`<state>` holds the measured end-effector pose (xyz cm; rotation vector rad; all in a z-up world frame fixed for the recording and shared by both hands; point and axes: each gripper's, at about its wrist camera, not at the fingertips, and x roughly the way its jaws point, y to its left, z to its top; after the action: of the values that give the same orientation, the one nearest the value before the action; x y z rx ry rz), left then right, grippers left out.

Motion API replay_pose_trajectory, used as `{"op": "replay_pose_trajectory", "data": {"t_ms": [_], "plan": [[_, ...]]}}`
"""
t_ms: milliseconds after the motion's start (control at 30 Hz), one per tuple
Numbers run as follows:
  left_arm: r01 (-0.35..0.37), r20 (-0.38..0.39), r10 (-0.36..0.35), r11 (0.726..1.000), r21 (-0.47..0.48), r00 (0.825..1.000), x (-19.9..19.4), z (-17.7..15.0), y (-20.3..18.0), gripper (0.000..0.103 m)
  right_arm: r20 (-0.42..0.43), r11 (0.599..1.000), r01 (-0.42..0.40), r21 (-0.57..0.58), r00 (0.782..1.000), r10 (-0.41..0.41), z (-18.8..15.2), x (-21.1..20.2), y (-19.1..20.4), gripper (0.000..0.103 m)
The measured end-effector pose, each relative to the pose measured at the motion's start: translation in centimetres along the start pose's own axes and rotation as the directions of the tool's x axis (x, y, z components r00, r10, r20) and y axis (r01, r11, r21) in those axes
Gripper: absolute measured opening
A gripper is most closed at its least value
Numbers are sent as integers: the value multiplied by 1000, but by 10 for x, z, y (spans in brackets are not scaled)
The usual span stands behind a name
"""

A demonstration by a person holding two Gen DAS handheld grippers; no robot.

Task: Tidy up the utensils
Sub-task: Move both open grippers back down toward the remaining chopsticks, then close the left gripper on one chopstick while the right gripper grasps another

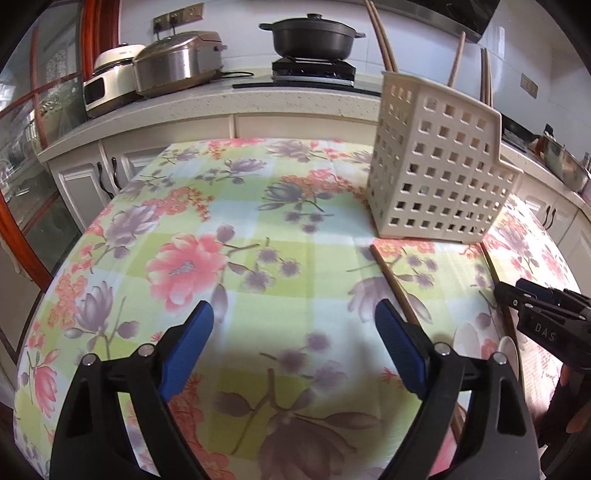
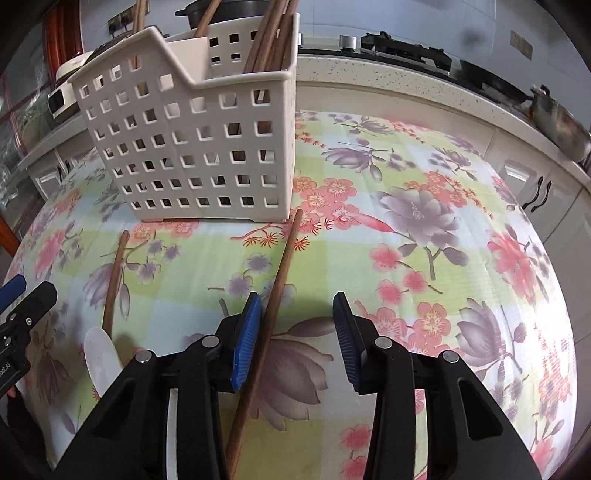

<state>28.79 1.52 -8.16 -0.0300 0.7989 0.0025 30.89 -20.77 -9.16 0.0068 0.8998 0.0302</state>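
Floral oilcloth in pink, green and lilac covers the table (image 1: 258,236) across the left wrist view. The left gripper (image 1: 295,339) is held over it at six o'clock, its blue pads (image 1: 192,343) set wide apart with only bare cloth between them. A cream perforated utensil caddy (image 1: 439,173) stands upright at two o'clock, with wooden handles rising from it. One wooden chopstick (image 1: 395,284) lies on the cloth from the caddy's foot toward the right pad. A second stick (image 1: 493,273) lies at three o'clock, where the right gripper (image 1: 517,304) is seen. A white spoon (image 1: 508,354) is partly hidden behind the gripper's right arm. A black lidded pot (image 1: 312,37) sits on a stove at twelve o'clock, and rice cookers (image 1: 155,68) at ten o'clock.

In the right wrist view, the caddy (image 2: 192,129) fills eleven o'clock, holding several wooden utensils (image 2: 273,33). The right gripper (image 2: 297,339) is partly closed, its pads not clamped. A chopstick (image 2: 280,273) lies flat between them, just beside the left pad (image 2: 245,343); whether it is touched cannot be told. The right pad stands clear of it. At nine o'clock another chopstick (image 2: 114,280) lies beside the white spoon (image 2: 101,354), and the left gripper (image 2: 14,295) is seen at the edge.
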Motion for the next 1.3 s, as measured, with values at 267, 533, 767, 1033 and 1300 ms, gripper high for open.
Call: {"op": "replay_pose_trajectory", "data": {"t_ms": [267,533,767,1033,1300], "plan": [[36,-38,-36,999,15,999,7,4,-16,72,7,1000,-8,14,1000,8,-10,-8,-19,12],[96,-106,-93,995,22,990,25,16,-38,56,18,999,-30,34,999,30,-14,-10,-26,12],[111,-155,-107,994,20,982,42,19,-51,40,23,998,-42,44,999,41,-14,-11,-27,12],[159,-181,-150,986,41,972,37,16,-43,14,24,998,-43,48,999,42,-14,-11,-28,12],[243,-156,-223,963,121,962,28,7,-56,6,25,998,-47,31,999,47,-18,-14,-26,11]]}}
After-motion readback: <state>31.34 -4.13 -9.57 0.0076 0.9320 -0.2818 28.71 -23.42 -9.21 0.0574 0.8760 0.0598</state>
